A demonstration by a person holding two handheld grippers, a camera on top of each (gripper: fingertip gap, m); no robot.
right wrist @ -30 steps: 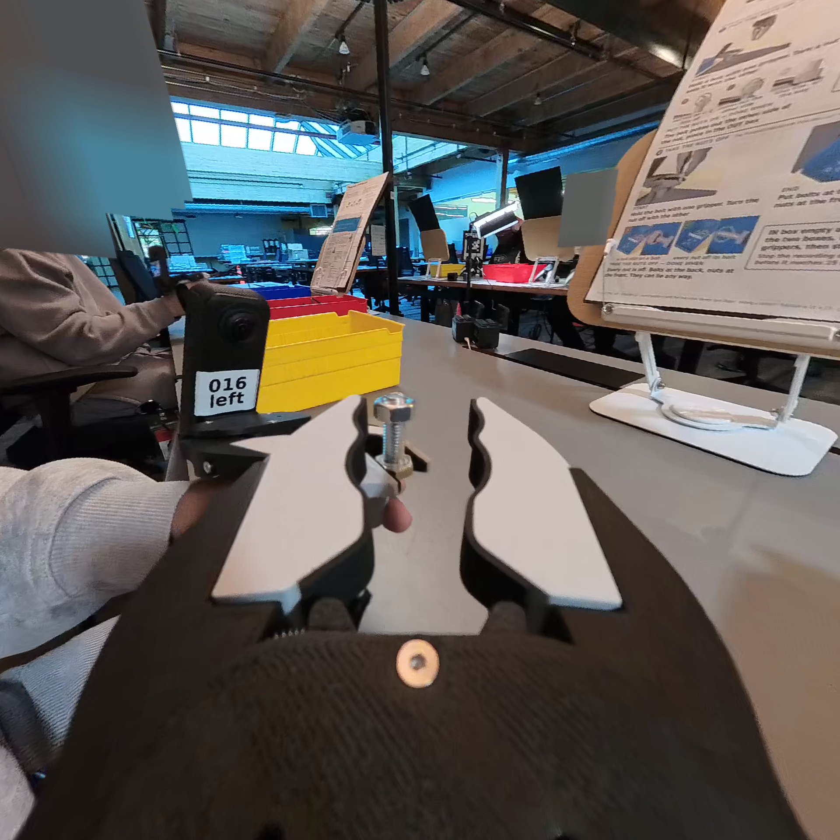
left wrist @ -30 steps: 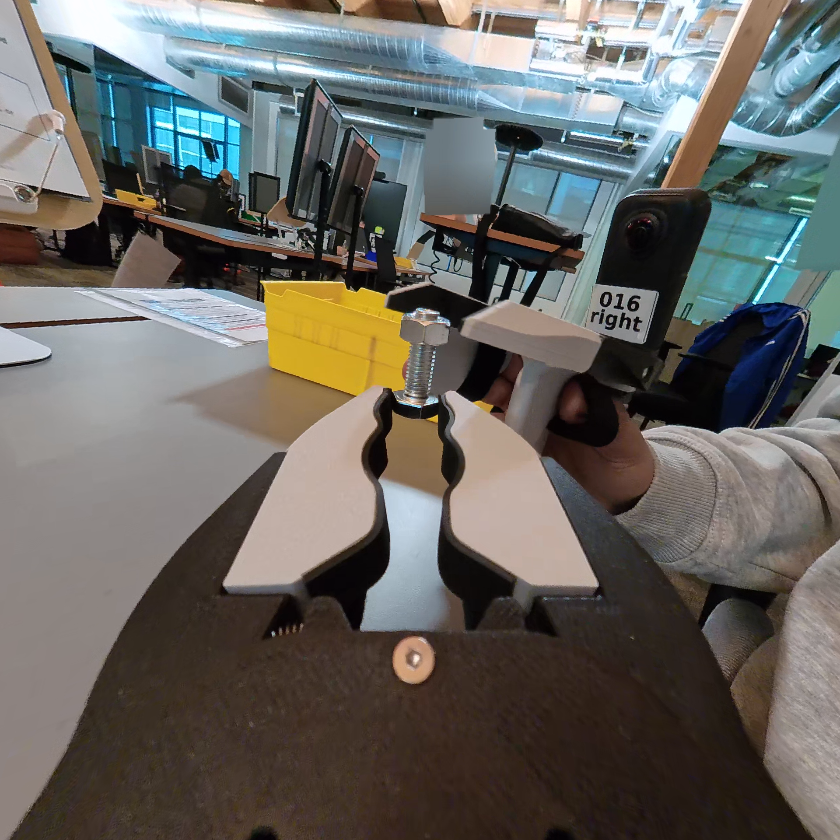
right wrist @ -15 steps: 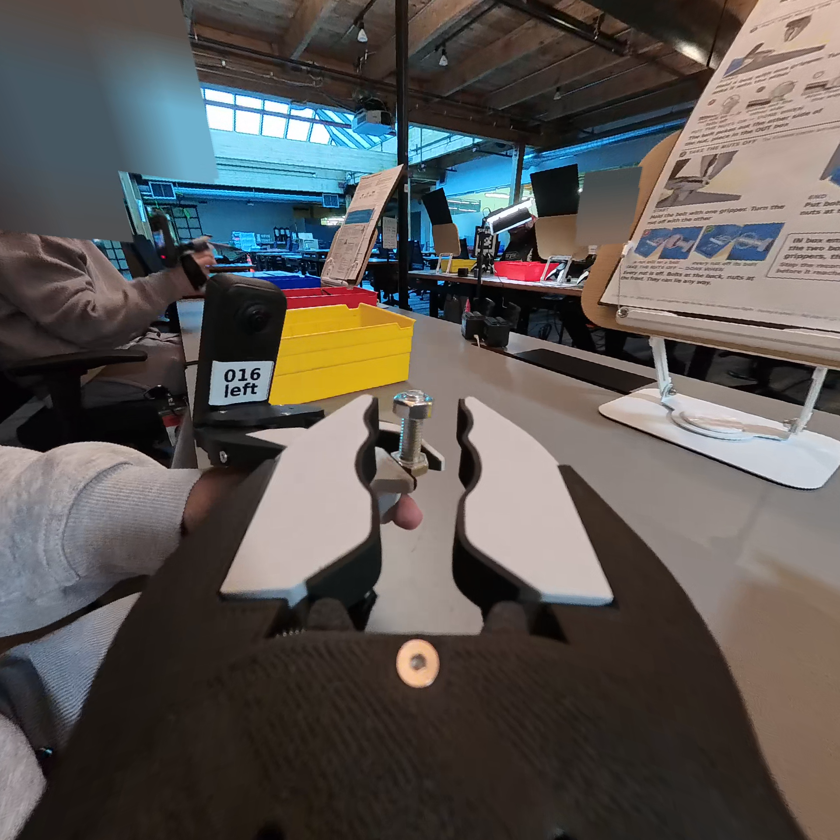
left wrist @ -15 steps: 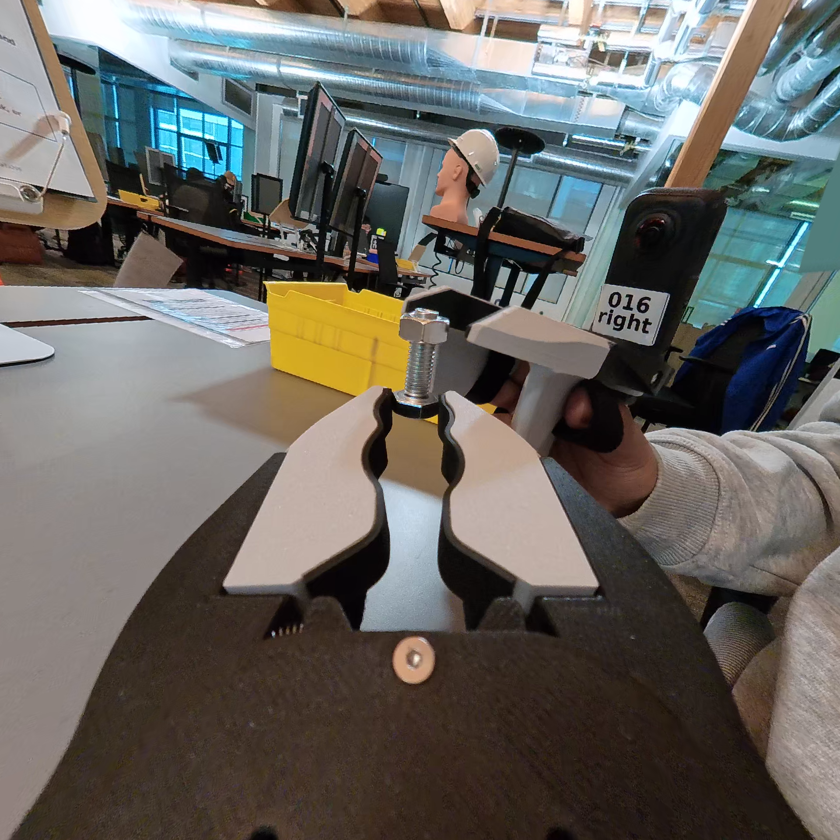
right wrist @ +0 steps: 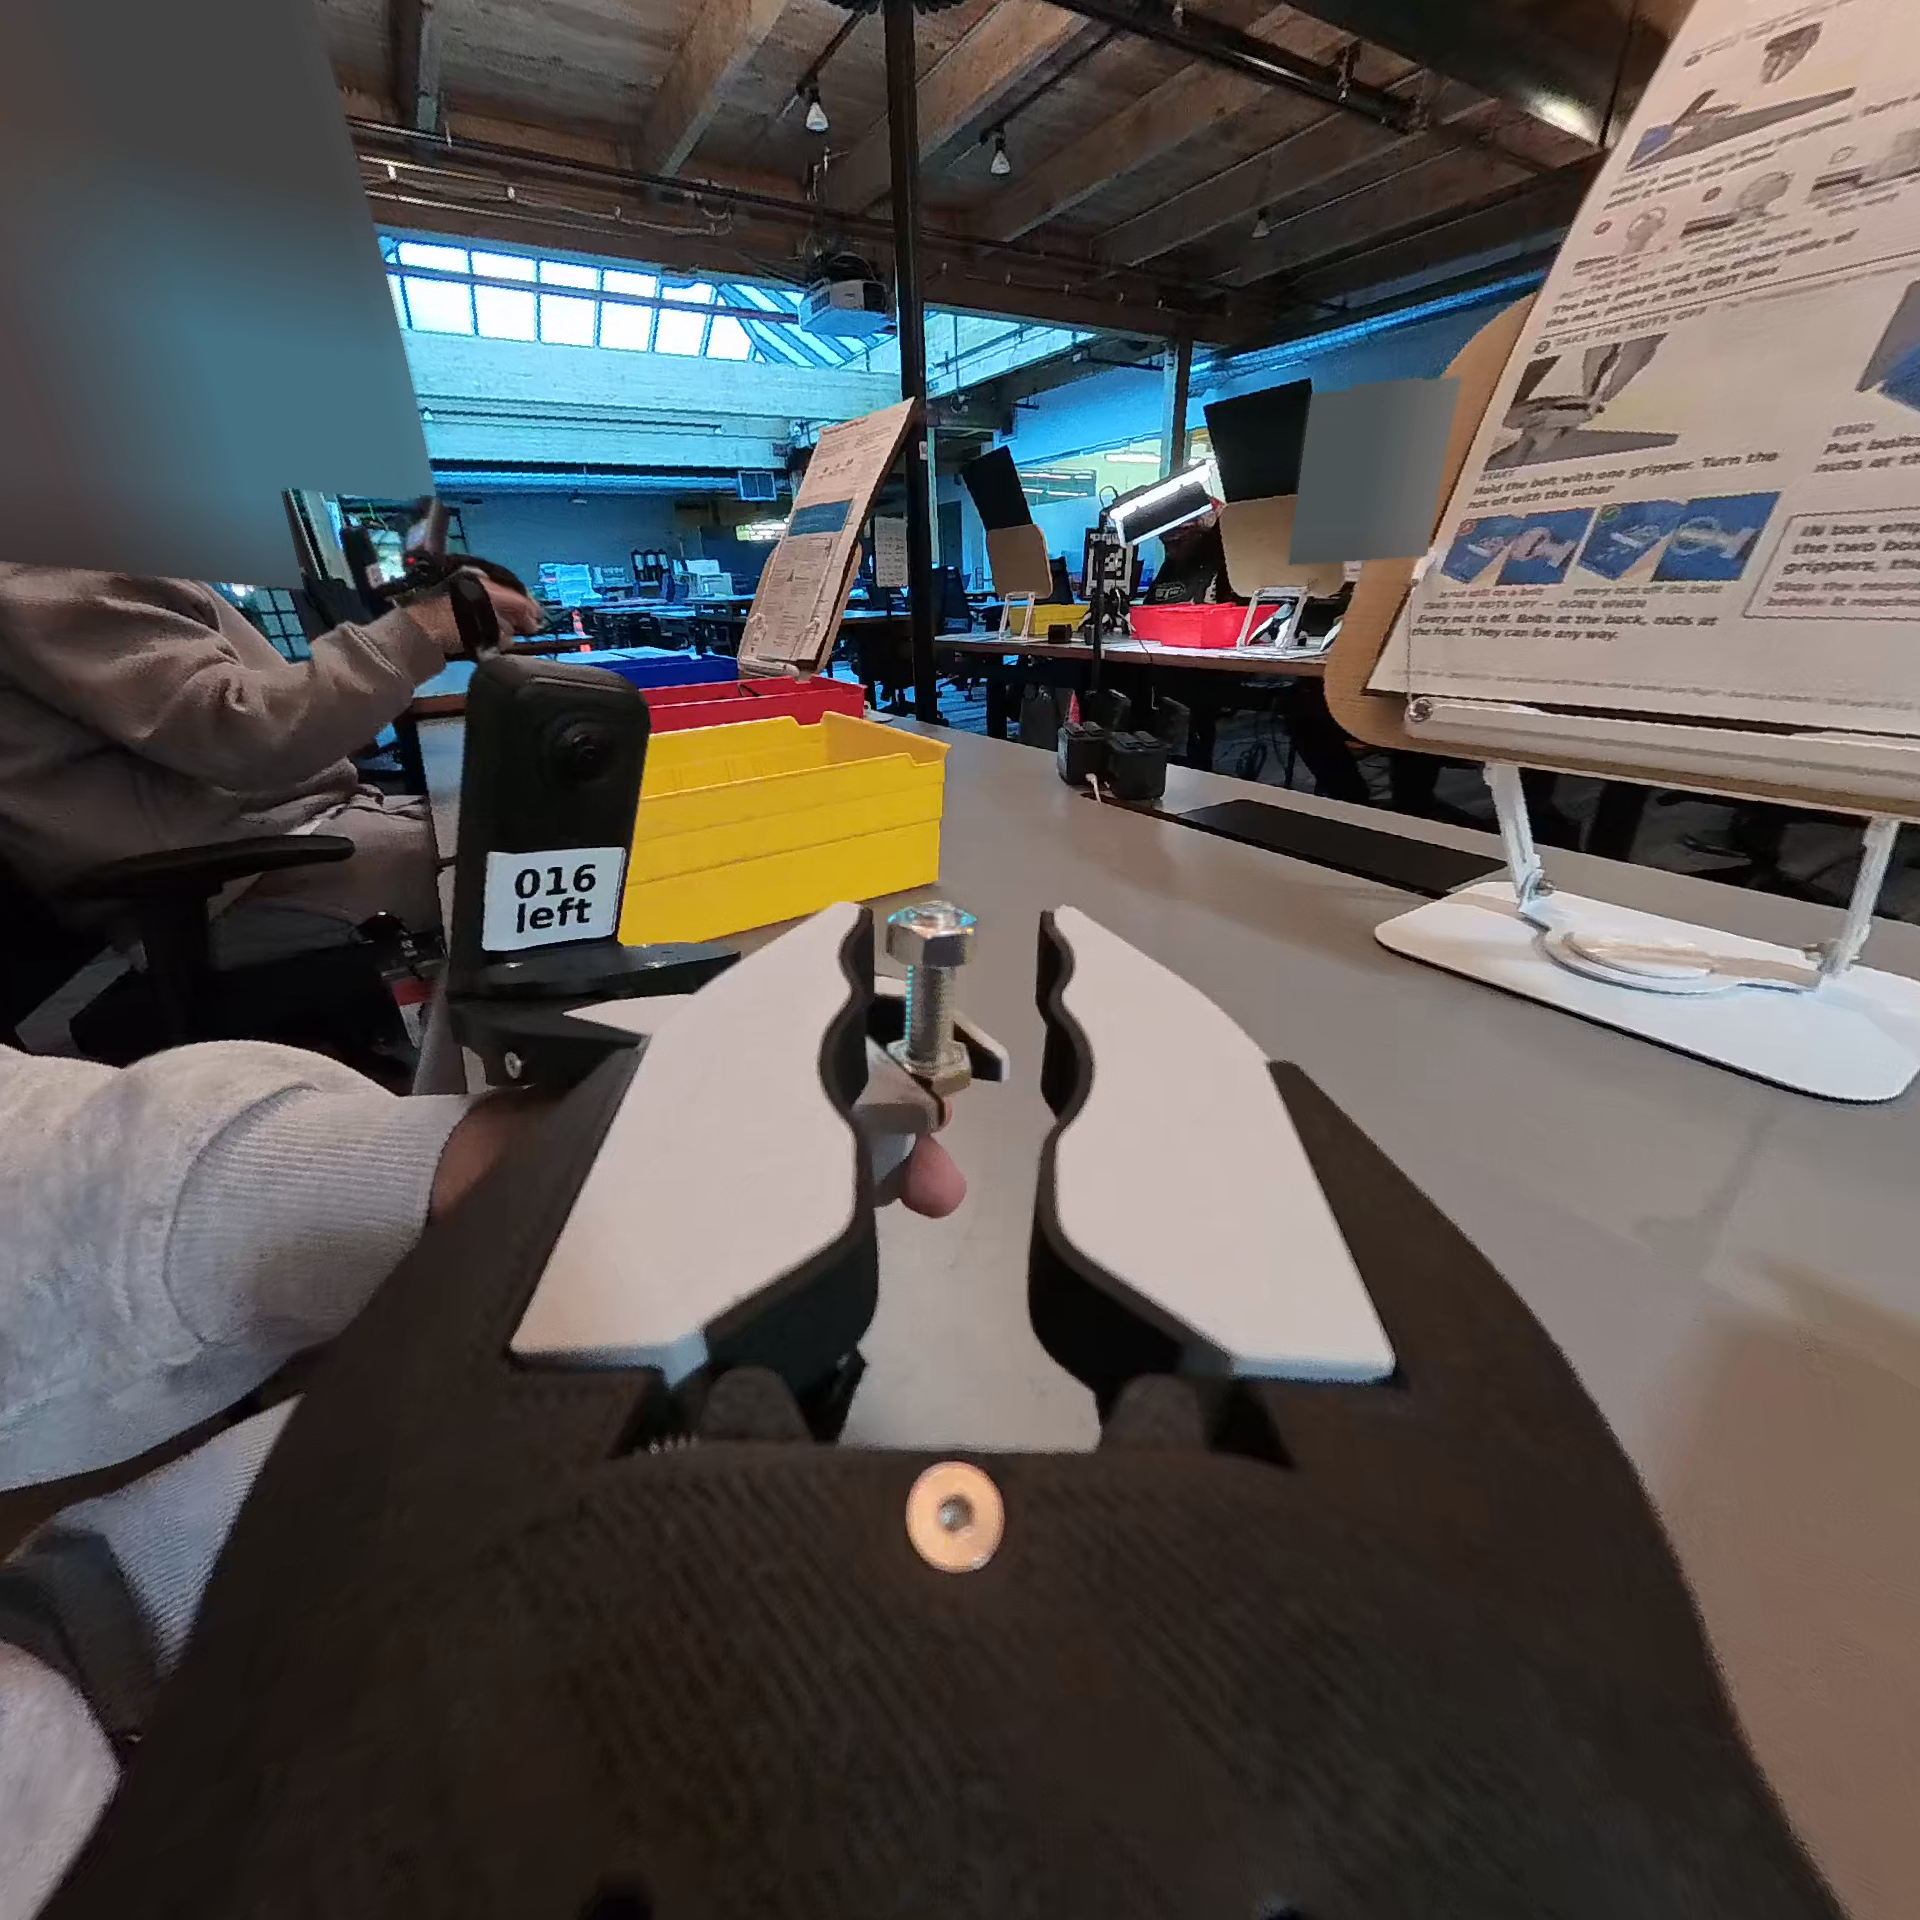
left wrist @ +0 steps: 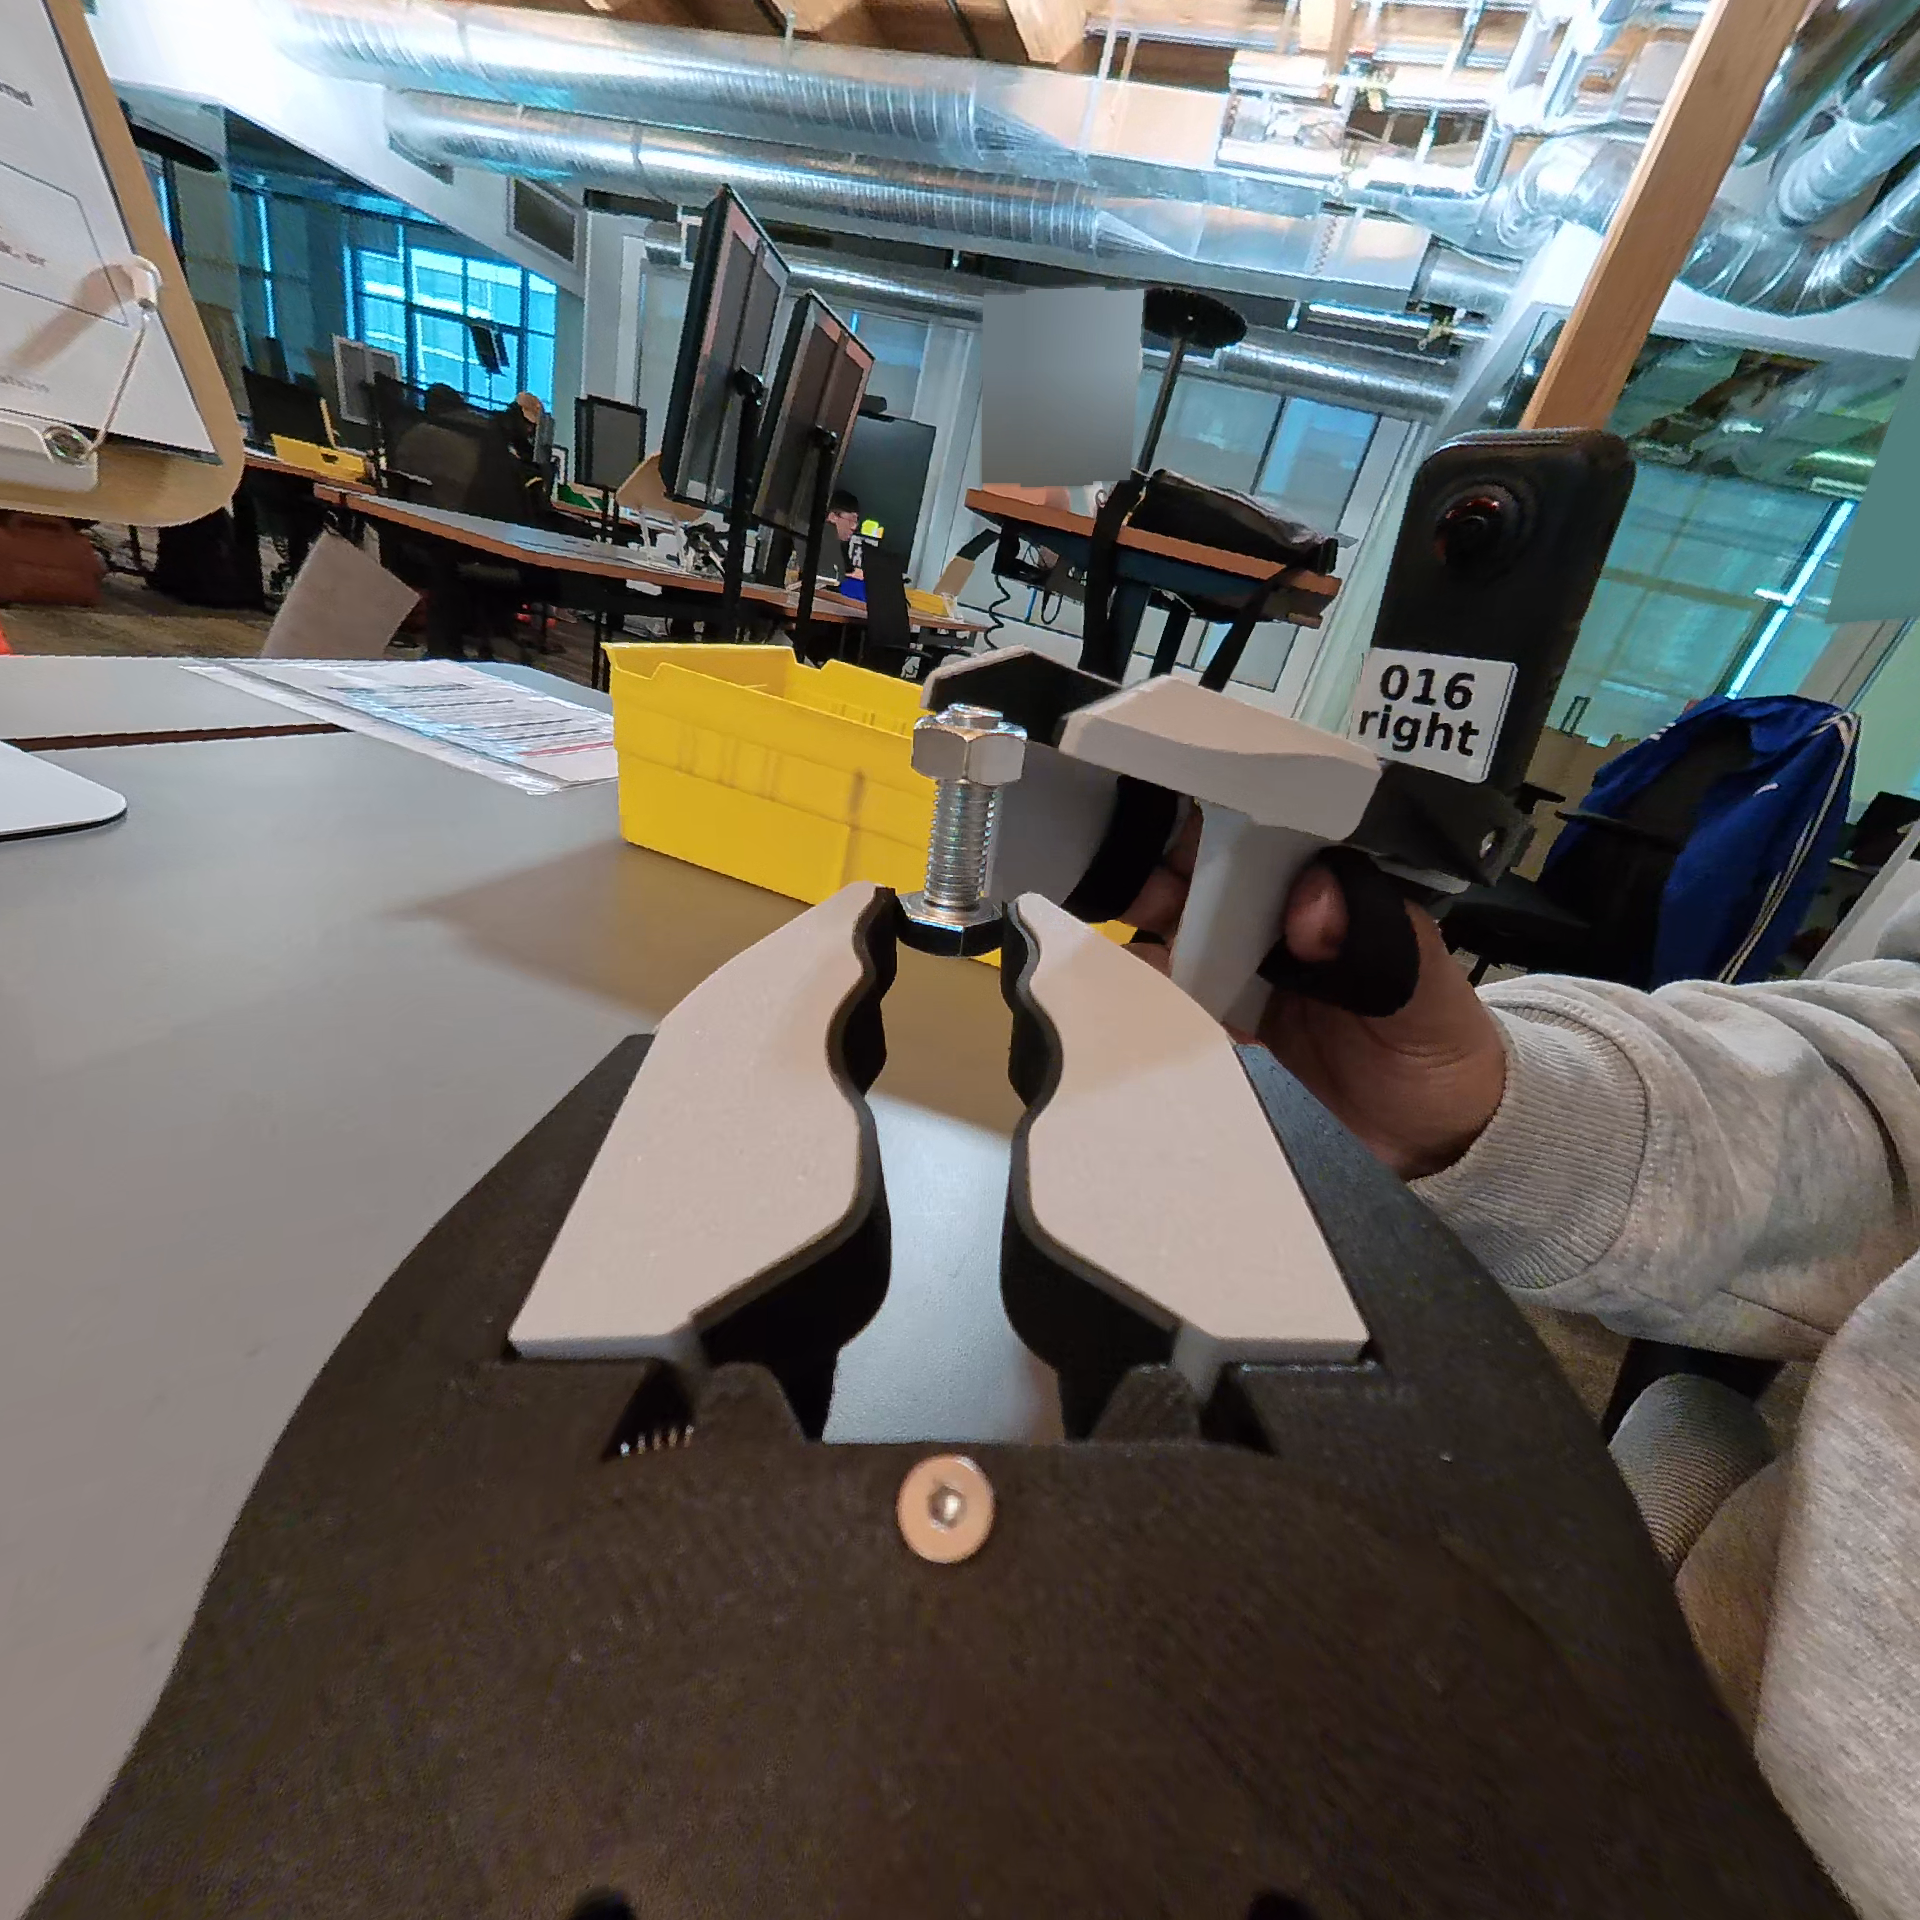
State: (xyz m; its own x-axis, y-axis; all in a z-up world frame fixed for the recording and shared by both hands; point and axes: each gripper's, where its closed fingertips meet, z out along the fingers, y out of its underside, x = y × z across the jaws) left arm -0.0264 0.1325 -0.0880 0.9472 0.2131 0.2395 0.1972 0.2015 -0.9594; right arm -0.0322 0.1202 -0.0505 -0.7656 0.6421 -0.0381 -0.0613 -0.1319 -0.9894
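Observation:
A steel bolt (left wrist: 959, 831) stands upright with its hex head on top and a nut (left wrist: 948, 918) at its lower end. My left gripper (left wrist: 948, 925) is shut on the nut and holds the bolt above the grey table (left wrist: 260, 987). In the right wrist view the bolt (right wrist: 928, 1003) rises between the tips of my right gripper (right wrist: 951, 925), which is open with its jaws either side of the hex head, a gap showing on the right. The left gripper's fingertips (right wrist: 891, 1117) clamp the nut (right wrist: 940, 1070) there. The right gripper (left wrist: 1049, 748) also shows in the left wrist view, level with the bolt head.
A yellow bin (right wrist: 790, 821) stands on the table just beyond the grippers, with a red bin (right wrist: 753, 704) behind it. A white document stand (right wrist: 1662, 987) with an instruction sheet is at the right. The person's grey sleeves flank both grippers. The grippers are tip to tip, or close to it.
My right gripper has come forward so the bolt head now sits between its fingertips, and its jaws have narrowed. The left gripper and bolt have stayed still.

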